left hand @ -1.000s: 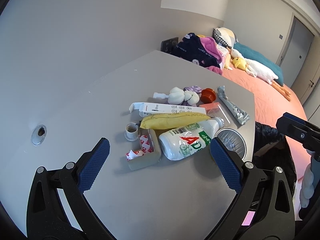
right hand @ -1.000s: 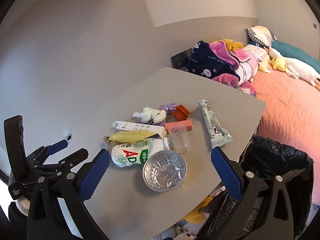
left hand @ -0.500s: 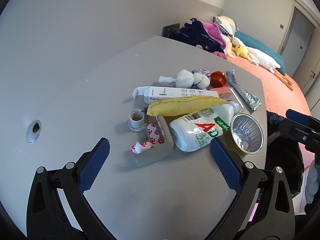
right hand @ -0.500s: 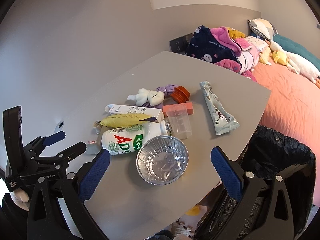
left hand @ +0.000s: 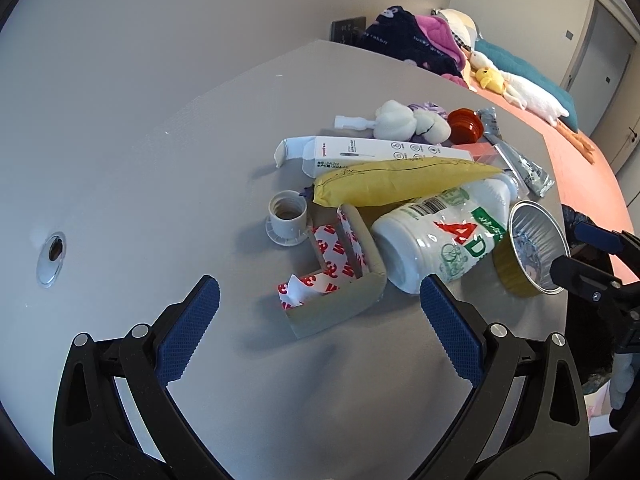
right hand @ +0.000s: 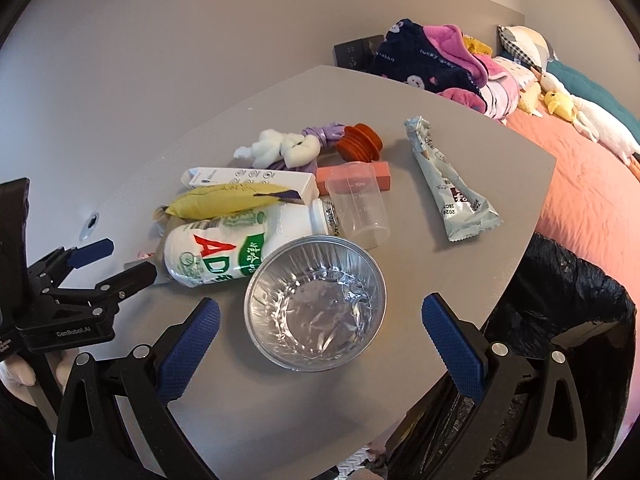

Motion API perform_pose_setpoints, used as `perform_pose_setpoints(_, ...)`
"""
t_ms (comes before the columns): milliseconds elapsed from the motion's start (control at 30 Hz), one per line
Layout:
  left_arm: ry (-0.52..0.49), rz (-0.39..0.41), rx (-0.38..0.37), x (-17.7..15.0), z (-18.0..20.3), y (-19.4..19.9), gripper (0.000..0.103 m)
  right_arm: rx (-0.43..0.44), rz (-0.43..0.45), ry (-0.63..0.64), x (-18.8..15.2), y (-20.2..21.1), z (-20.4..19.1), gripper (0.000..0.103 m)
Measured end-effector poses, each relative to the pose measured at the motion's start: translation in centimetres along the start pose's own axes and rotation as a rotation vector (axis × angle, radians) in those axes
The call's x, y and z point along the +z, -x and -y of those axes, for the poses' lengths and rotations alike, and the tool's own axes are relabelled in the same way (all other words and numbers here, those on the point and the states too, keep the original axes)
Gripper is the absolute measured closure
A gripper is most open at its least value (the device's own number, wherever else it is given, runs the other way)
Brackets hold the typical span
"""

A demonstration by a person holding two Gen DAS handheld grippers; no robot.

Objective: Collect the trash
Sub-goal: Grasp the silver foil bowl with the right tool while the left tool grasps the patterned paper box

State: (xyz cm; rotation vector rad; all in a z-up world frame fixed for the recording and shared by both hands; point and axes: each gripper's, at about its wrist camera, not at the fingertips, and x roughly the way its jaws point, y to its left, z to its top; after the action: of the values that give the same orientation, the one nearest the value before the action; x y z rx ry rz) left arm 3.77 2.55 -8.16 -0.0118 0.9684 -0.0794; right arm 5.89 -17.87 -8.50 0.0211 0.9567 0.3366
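**Both tongs spread wide over the trash pile, nothing gripped**

Left tongs (left hand: 318,318): blue-padded fingers wide apart, holding nothing, hovering over the near part of the grey counter (left hand: 180,152). Just ahead of them lies an open tan cardboard tray with red-and-white printed paper (left hand: 340,276). Left of the tray stands a small white ribbed plastic cap (left hand: 287,219), open end up.

Moving right: a long white carton with small print (left hand: 384,152) lies on its side, one end flap open. A yellow crinkled pouch (left hand: 404,182) rests across it and on a white plastic bottle with a red-and-green label (right hand: 224,250), which lies on its side. Behind these sit a white knotted cloth toy (right hand: 280,148) and a ribbed orange-red rubber piece (right hand: 359,143).

Right tongs (right hand: 320,346): fingers wide apart, empty, straddling a round silver foil bowl (right hand: 316,314) without touching it. The bowl sits open side up, touching the bottle.

Beyond the bowl, a clear plastic measuring cup (right hand: 358,210) lies on its side against a pink rectangular block (right hand: 382,174). Further right, apart from the pile, lies a pale silver-green sealed snack wrapper (right hand: 448,188).

Off the counter's right edge: a bin lined with a black plastic bag (right hand: 560,300), mouth open, beside the salmon-covered bed (right hand: 592,184).
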Motion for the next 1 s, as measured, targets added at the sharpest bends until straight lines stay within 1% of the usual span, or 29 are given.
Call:
perform_pose_setpoints(167, -0.006, -0.021, -0.003, 0.1, -0.3, -1.2, 0.006, -0.022, -0.01, 0.016, -0.1, -1.4, -0.4, 0.002)
perform_pose_setpoints(400, -0.013, -0.04, -0.01, 0.0, -0.7, -2.4, 0.006, -0.06, -0.001, 0.053, 0.0, -3.1, -1.2, 0.002)
perform_pose_setpoints(467, -0.013, -0.045, -0.013, -0.1, -0.8, -2.8, 0.008, -0.067, 0.001, 0.057, 0.0, -3.4, -1.3, 0.002)
perform_pose_setpoints(533, -0.007, -0.051, -0.03, -0.2, -0.9, -3.0, 0.019, -0.071, 0.001, 0.061, 0.0, -3.6, -1.3, 0.002)
perform_pose_setpoints(600, -0.008, -0.034, -0.029, -0.1, -1.1, -3.0, 0.024, -0.073, 0.001, 0.064, -0.1, -3.7, -1.2, 0.002)
perform_pose_setpoints(633, -0.008, -0.031, -0.03, -0.1, -1.1, -3.0, 0.029, -0.074, 0.0, 0.065, -0.1, -3.7, -1.2, 0.004)
perform_pose_setpoints(667, -0.009, -0.025, -0.035, -0.1, -1.1, -2.9, 0.032, -0.074, -0.004, 0.066, -0.2, -3.8, -1.2, 0.007)
perform_pose_setpoints(700, -0.009, -0.019, -0.037, -0.1, -1.1, -2.8, 0.039, -0.07, -0.01, 0.065, -0.3, -3.8, -1.1, 0.015)
perform_pose_setpoints(733, -0.009, -0.013, -0.037, -0.1, -1.1, -2.7, 0.044, -0.063, -0.02, 0.059, -0.4, -4.0, -1.0, 0.022)
perform_pose_setpoints(1000, 0.026, 0.017, -0.045, -0.4, -1.2, -1.7, 0.046, -0.018, -0.02, 0.02, -0.5, -3.1, -0.3, 0.023)
